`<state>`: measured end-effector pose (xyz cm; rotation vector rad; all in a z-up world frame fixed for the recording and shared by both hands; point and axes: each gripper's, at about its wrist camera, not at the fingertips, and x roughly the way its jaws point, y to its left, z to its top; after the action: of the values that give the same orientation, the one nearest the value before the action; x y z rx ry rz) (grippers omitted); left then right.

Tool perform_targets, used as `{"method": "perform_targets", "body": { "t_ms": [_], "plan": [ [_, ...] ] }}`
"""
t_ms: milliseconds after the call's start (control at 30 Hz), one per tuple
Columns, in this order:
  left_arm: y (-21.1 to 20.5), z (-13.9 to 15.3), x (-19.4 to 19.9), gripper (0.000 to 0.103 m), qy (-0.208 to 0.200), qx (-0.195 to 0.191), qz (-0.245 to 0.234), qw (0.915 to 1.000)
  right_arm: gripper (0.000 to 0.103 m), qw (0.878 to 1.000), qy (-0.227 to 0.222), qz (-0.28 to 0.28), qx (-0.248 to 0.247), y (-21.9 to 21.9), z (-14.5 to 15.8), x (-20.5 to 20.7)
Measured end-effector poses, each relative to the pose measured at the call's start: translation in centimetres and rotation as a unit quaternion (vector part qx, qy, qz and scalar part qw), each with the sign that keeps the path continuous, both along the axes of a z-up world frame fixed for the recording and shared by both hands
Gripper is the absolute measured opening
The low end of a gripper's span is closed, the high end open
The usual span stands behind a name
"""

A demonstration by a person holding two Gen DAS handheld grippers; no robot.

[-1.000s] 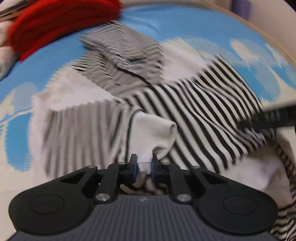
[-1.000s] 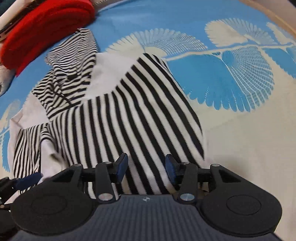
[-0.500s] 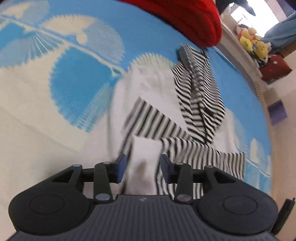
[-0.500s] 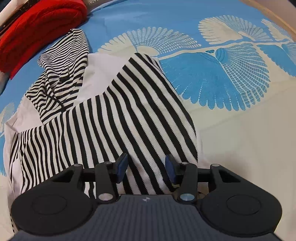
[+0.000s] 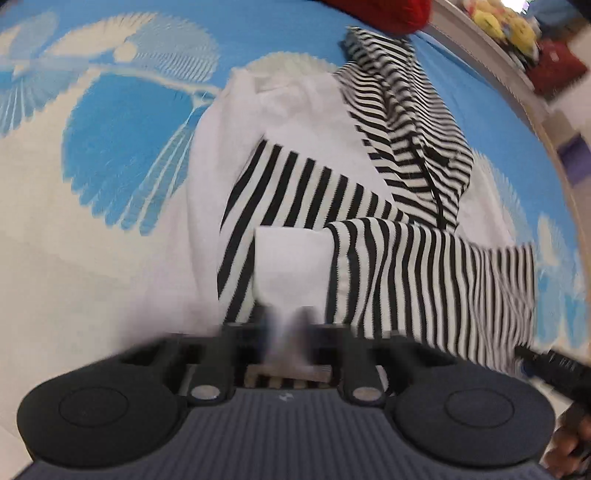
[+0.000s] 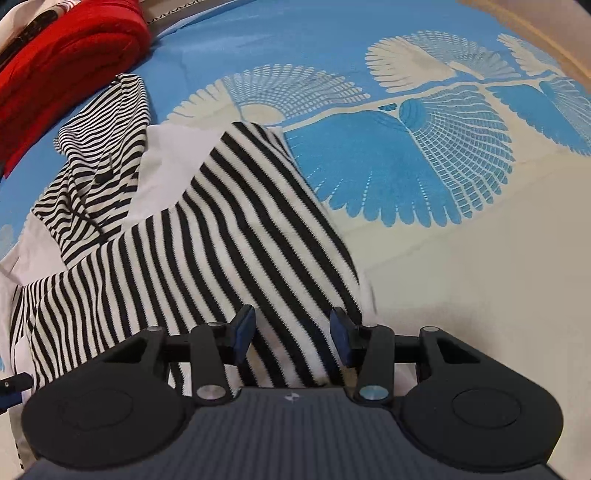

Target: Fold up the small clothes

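A small black-and-white striped hoodie (image 5: 406, 258) with white parts lies crumpled on the blue-and-cream patterned bedsheet (image 5: 110, 147). My left gripper (image 5: 286, 325) is blurred, its fingers close together on the white sleeve cuff (image 5: 291, 262). In the right wrist view the same hoodie (image 6: 221, 229) lies spread, and my right gripper (image 6: 291, 332) is open, its fingers straddling the striped hem without gripping it. The hood (image 6: 99, 147) lies at the far left.
A folded red garment (image 6: 62, 62) lies at the far edge of the bed. Stuffed toys (image 5: 506, 22) sit on a shelf beyond the bed. The sheet (image 6: 461, 258) stretches away to the right of the hoodie.
My left gripper opened around the white cuff half a second ago and has now closed on it. The right gripper stayed open over the hem.
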<state>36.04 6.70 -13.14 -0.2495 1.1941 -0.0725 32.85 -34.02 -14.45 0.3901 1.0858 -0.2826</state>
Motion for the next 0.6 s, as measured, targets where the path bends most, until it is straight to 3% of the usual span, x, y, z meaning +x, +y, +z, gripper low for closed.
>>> {"method": "perform_targets", "body": {
  "t_ms": [67,200,267,433,500,600],
  "plan": [
    [-0.5,1.2,-0.4,0.001,-0.03,0.033,-0.01,0.999,0.047,1.0,0.001,-0.005,0.001,0.0,-0.1,0.0],
    [0.8,4.3,-1.3,0.001,-0.07,0.003,0.01,0.9975,0.047,1.0,-0.008,-0.013,-0.003,0.4,0.8,-0.1],
    [1.3,4.7,-1.7,0.001,-0.065,-0.005,0.019,0.9977,0.047,1.0,-0.011,-0.01,-0.006,0.4,0.9,-0.1],
    [1.5,2.3,-1.3,0.006,0.002,0.017,0.024,0.9996,0.046,0.999,0.01,-0.041,-0.02,-0.6,-0.1,-0.2],
    [1.5,3.0,-1.5,0.011,-0.025,0.018,0.024,0.9992,0.046,0.998,0.006,-0.052,-0.02,-0.7,0.4,-0.4],
    [1.0,3.6,-1.8,0.016,-0.05,-0.015,-0.005,0.9986,0.047,0.999,-0.019,-0.048,-0.014,-0.2,1.6,-0.8]
  ]
}}
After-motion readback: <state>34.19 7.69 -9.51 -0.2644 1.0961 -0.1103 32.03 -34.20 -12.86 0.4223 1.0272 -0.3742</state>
